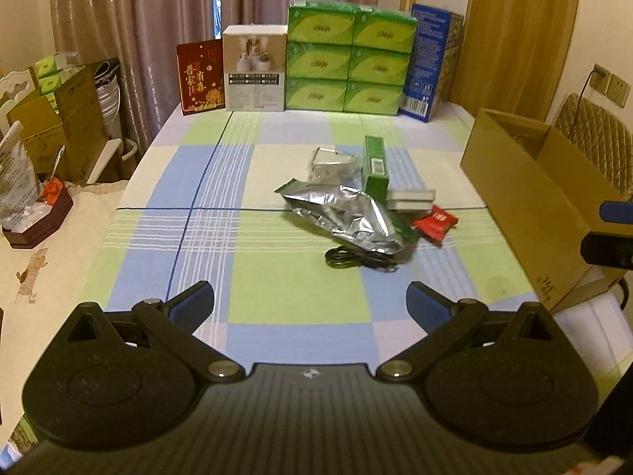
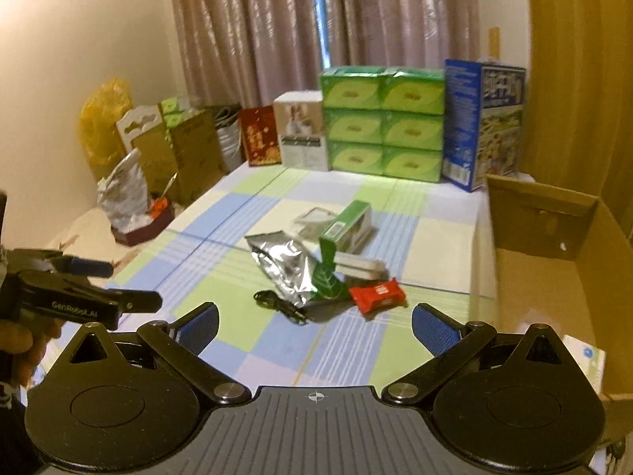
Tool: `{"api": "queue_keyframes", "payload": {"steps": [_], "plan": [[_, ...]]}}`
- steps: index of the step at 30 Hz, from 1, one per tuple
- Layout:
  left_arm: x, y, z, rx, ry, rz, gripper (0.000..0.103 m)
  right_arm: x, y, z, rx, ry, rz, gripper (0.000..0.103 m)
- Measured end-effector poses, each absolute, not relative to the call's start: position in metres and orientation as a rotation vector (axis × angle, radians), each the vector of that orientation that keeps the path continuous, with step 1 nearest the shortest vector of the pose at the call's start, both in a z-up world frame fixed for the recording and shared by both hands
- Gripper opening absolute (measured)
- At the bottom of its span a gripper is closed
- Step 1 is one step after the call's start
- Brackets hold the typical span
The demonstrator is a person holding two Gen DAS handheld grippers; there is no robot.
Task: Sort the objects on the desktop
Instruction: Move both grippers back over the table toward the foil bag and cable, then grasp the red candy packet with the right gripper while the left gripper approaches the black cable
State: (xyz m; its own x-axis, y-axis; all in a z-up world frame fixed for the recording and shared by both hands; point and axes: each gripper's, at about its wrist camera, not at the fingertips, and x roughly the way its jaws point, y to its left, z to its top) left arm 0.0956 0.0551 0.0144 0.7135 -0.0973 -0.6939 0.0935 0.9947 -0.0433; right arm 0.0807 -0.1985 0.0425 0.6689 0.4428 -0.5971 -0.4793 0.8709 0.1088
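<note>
Holding both tools w/ jaws spread wide, nothing gripped: our left gripper (image 1: 310,301) and right gripper (image 2: 314,326) hover above the checked tablecloth (image 1: 221,213). Mid-table pile: foil pouch (image 2: 287,267), green carton (image 2: 344,223), red snack packet (image 2: 378,295), black cable (image 2: 277,304). Cardboard box (image 2: 554,261) sits at right.

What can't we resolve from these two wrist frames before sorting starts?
- Cardboard box interior: left wrist view, near wall hides it; right wrist view, cut by the frame edge.
- Clear packet: contents unreadable, both views, blur.
- Flat white box: partly covered by the green carton.
- Black cable: far end under the foil bag.
- Red snack pack: label too small.
</note>
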Motion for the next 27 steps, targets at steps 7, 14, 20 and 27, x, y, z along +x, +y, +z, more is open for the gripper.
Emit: {"api": "queue_keyframes", "payload": {"steps": [7,14,20,27], "plan": [[0.117,0.060,-0.013,0.037,0.791,-0.135,0.101,0.106,-0.190,0.016,-0.067,0.669,0.506,0.101],[0.145,0.059,-0.041,0.071,0.821,-0.196,0.098,0.141,-0.185,-0.016,-0.089,0.705,0.476,0.100],[0.177,0.050,-0.056,0.123,0.814,-0.282,0.092,0.169,-0.182,-0.041,-0.108,0.739,0.454,0.088],[0.213,0.029,-0.072,0.218,0.789,-0.437,0.081,0.197,-0.174,-0.059,-0.131,0.760,0.450,0.077]]}}
